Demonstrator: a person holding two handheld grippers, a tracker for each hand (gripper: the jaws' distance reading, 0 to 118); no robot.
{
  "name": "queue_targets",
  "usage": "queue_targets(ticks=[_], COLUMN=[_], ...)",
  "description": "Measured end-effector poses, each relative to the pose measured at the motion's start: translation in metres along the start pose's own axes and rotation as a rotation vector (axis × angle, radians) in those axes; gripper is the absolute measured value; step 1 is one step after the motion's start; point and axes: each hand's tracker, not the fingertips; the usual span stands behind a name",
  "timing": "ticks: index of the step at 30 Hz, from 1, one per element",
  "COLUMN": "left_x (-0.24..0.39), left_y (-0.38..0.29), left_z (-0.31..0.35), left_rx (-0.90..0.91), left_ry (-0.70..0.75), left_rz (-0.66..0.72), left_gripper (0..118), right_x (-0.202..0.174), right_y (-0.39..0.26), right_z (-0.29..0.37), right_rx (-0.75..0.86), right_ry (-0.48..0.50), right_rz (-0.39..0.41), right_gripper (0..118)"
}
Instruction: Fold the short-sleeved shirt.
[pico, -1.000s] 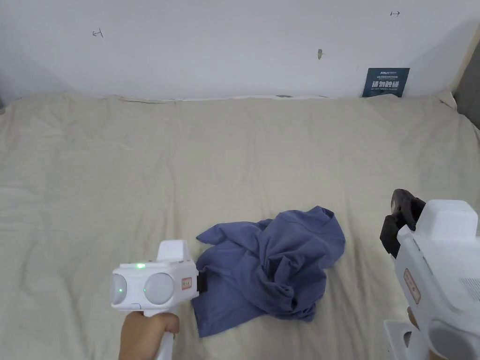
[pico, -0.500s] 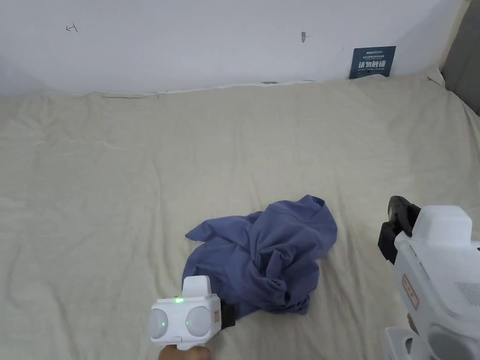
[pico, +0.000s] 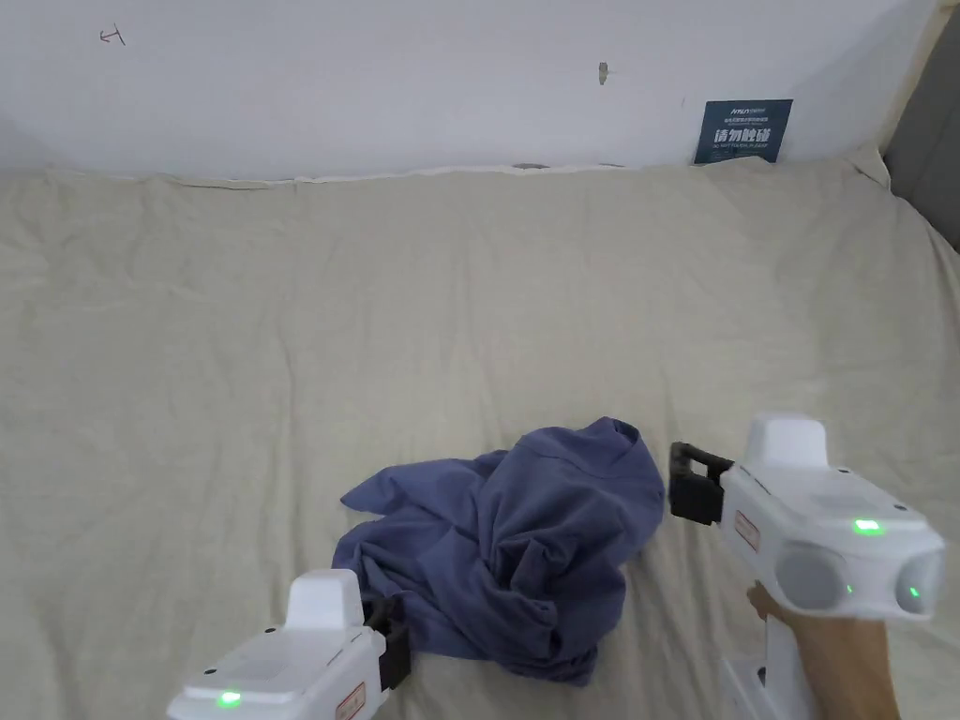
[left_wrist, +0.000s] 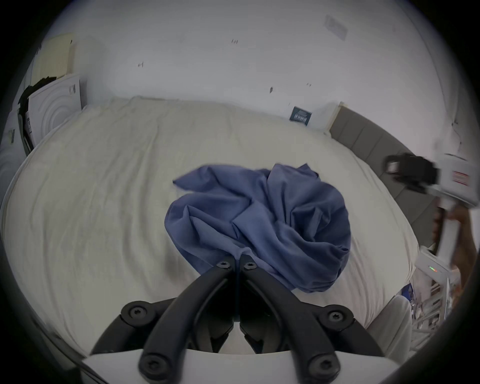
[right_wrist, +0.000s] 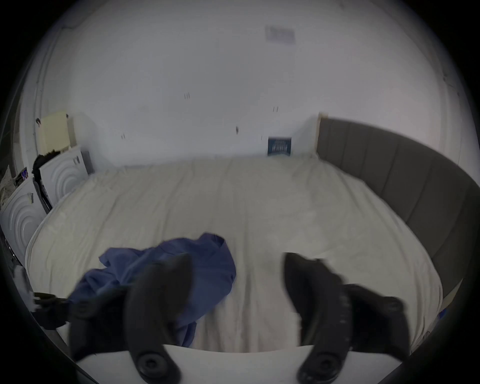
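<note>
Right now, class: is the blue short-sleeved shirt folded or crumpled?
Crumpled: the blue short-sleeved shirt lies bunched in a heap on the beige bedsheet, with no flat folds.

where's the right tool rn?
In the head view the right tool sits low on the right above the beige bedsheet, jaws open, just right of the crumpled blue shirt near its collar end.

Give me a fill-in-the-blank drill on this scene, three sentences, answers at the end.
1. The crumpled shirt lying on the beige bed sheet is ____ in colour.
2. The left tool has its jaws ____ on a bit of the shirt's edge.
3. The right tool hangs beside the shirt with its jaws ____ and nothing between them.

Missing words: blue; shut; open
</note>
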Motion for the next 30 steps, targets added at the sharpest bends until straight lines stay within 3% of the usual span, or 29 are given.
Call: queue_targets(ticks=[1, 3, 6, 9, 11, 12, 13, 15, 17, 21, 23, 30], left_x=[-0.003, -0.011, -0.024, -0.034, -0.034, -0.036, -0.037, -0.034, -0.035, -0.034, -0.035, -0.071], left_y=[0.003, 0.003, 0.005, 0.005, 0.006, 0.005, 0.005, 0.005, 0.004, 0.009, 0.016, 0.088], left_z=[0.001, -0.002, -0.006, -0.01, -0.012, -0.013, -0.015, -0.013, -0.013, -0.008, -0.002, 0.024], left_rx=[0.005, 0.02, 0.021, 0.009, 0.002, -0.002, -0.007, -0.017, -0.017, 0.003, 0.039, 0.21], left_ry=[-0.011, -0.01, -0.01, -0.016, -0.017, -0.018, -0.02, -0.02, -0.015, -0.013, 0.015, 0.035], left_rz=[-0.012, -0.027, -0.008, 0.02, 0.022, 0.023, 0.023, 0.019, 0.016, 0.043, 0.064, 0.125], left_gripper=[2, 2, 2, 2, 2, 2, 2, 2, 2, 2, 2, 2], right_x=[0.0, -0.001, -0.008, -0.014, -0.021, -0.024, -0.026, -0.031, -0.031, -0.034, -0.031, -0.006], right_y=[0.004, 0.01, 0.017, 0.017, 0.016, 0.015, 0.012, 0.009, 0.012, 0.02, 0.031, 0.103], right_z=[-0.021, -0.058, -0.11, -0.155, -0.172, -0.179, -0.186, -0.185, -0.177, -0.141, -0.114, -0.007], right_rx=[-0.039, -0.116, -0.201, -0.281, -0.307, -0.312, -0.343, -0.349, -0.337, -0.264, -0.2, 0.043], right_ry=[0.007, 0.033, 0.04, 0.011, 0.01, 0.018, 0.029, 0.031, 0.043, 0.049, 0.019, 0.072], right_rz=[-0.019, -0.032, -0.039, 0.006, 0.033, 0.034, 0.037, 0.06, 0.095, 0.147, 0.155, 0.158], right_gripper=[96, 113, 113, 112, 90, 73, 47, 40, 5, 4, 4, 4])
